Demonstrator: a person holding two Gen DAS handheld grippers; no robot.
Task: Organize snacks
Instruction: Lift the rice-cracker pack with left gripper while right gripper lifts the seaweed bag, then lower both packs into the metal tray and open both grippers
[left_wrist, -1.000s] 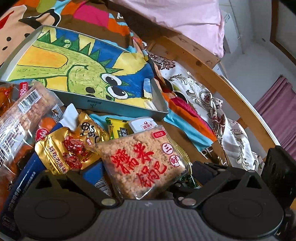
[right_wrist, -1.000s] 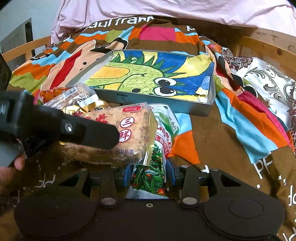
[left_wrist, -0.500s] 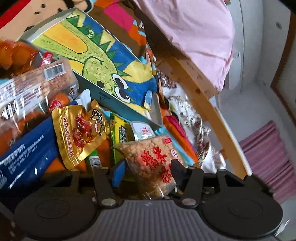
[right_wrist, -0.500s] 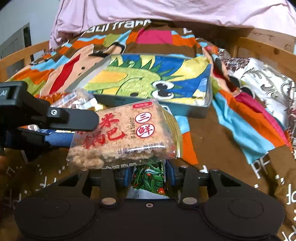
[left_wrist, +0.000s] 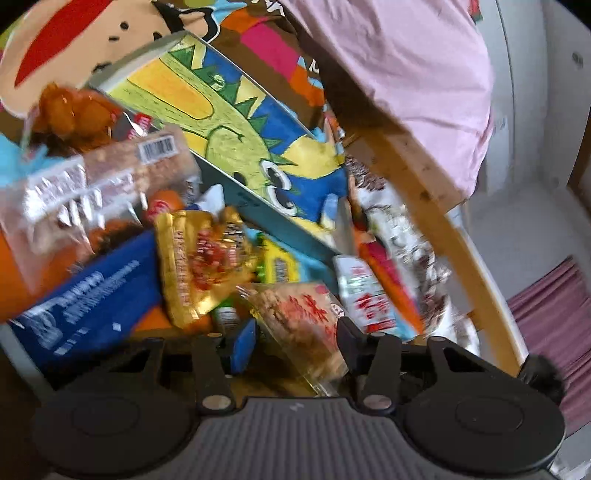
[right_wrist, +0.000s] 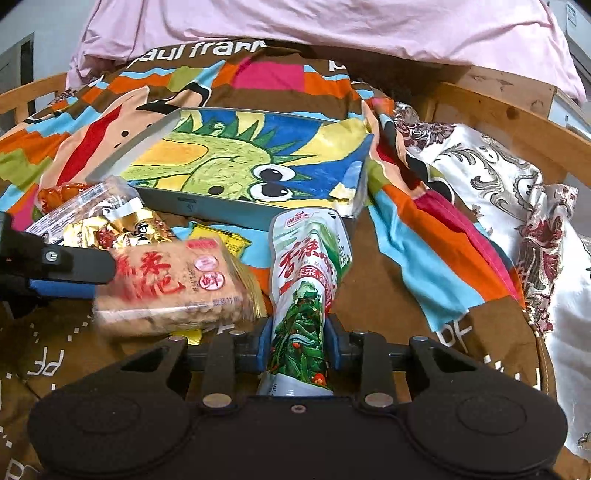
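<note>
Left gripper (left_wrist: 295, 338) fingers closing on the clear packet of tan puffed-rice cake with red lettering (left_wrist: 301, 325), lifted over the snack pile on the bed; that view is motion-blurred, labels unreadable. Right gripper (right_wrist: 299, 345) fingers closing on the white-and-green pickled-vegetable pouch (right_wrist: 306, 280), its bottom hidden behind the gripper body, top near the grey dinosaur-print shallow box (right_wrist: 236, 212).

Glossy clear plastic wraps the rice cracker pack (right_wrist: 173, 284). A shiny gold foil packet (left_wrist: 199, 266) lies near a matt grey tray (right_wrist: 236, 214), on printed cloth blanket (right_wrist: 436, 236).
</note>
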